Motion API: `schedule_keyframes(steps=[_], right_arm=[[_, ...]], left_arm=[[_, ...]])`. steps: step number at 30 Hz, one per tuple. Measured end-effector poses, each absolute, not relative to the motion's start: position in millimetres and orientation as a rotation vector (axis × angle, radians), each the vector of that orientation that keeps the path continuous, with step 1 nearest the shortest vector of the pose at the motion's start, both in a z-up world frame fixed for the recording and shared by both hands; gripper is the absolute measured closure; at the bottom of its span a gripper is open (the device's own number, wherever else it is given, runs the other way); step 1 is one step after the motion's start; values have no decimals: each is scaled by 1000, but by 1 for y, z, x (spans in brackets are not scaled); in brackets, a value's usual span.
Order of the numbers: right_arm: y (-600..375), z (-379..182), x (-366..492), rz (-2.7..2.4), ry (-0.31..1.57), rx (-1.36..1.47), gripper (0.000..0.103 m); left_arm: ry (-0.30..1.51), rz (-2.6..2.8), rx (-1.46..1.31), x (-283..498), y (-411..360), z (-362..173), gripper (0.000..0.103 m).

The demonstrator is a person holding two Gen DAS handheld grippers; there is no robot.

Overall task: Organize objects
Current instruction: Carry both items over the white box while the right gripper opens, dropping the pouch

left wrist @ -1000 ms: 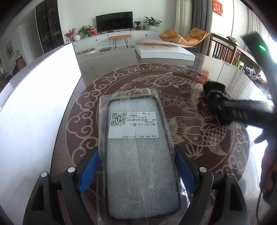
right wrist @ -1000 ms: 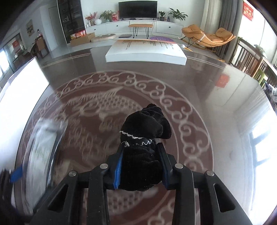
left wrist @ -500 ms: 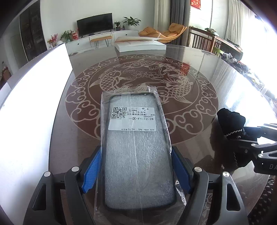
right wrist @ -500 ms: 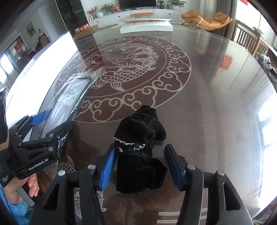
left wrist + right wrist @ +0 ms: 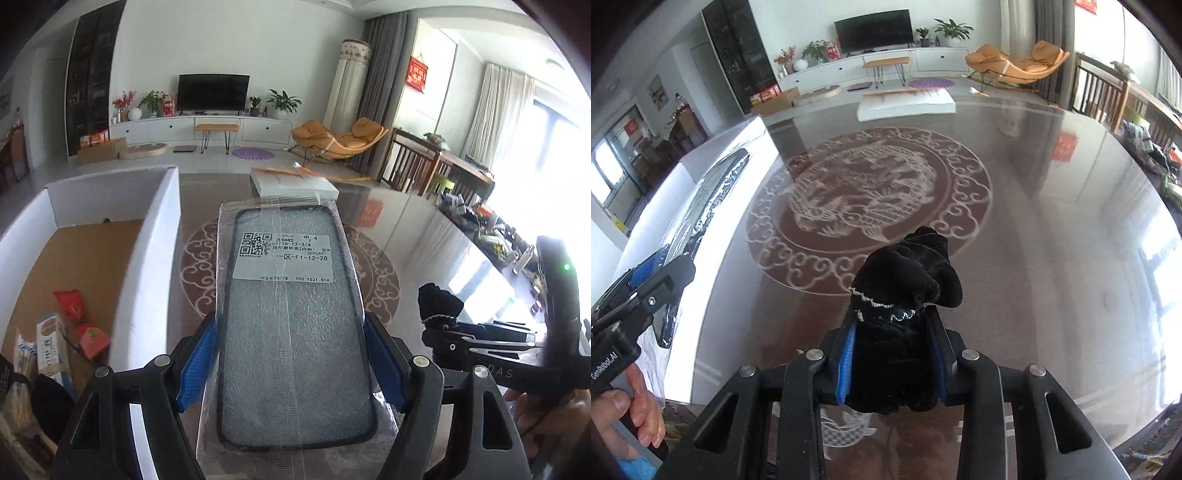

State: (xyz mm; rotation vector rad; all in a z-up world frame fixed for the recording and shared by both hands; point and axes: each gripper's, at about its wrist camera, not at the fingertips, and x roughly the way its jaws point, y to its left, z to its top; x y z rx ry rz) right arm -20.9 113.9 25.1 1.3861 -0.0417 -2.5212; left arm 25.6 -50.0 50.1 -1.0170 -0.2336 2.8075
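Observation:
My left gripper (image 5: 291, 363) is shut on a bagged black phone case (image 5: 291, 317) with a white QR label, held level in the air above the table, just right of a white cardboard box (image 5: 147, 258). My right gripper (image 5: 892, 363) is shut on a black velvet pouch (image 5: 905, 295) with a silver drawstring, lifted above the table. The pouch also shows in the left wrist view (image 5: 439, 302), at the right. The left gripper and the case also show in the right wrist view (image 5: 657, 280), at the left.
The box holds red snack packets (image 5: 79, 325), a small carton (image 5: 51, 343) and other items on its brown floor. A flat white box (image 5: 907, 105) lies at the far side of the glossy round table (image 5: 1052, 221) with a fish pattern.
Both grippers have risen off the table. The right gripper closed on the pouch again after opening around it. The left gripper lifted the case, and the box interior came into view.

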Motion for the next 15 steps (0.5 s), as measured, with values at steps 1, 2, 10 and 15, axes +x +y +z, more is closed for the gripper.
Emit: schedule_keyframes(steps=[1, 2, 10, 15], right_arm=[[100, 37, -22, -2501, -43, 1348, 69], [85, 48, -22, -2475, -40, 1311, 69], [-97, 97, -27, -2181, 20, 1095, 68], [-189, 72, -47, -2063, 136, 1136, 65]], left_arm=[[-242, 2838, -999, 30, -65, 60, 29], [-237, 2877, -993, 33, -80, 68, 29], [-189, 3083, -1373, 26, -222, 50, 29], [-165, 3055, -1713, 24, -268, 17, 28]])
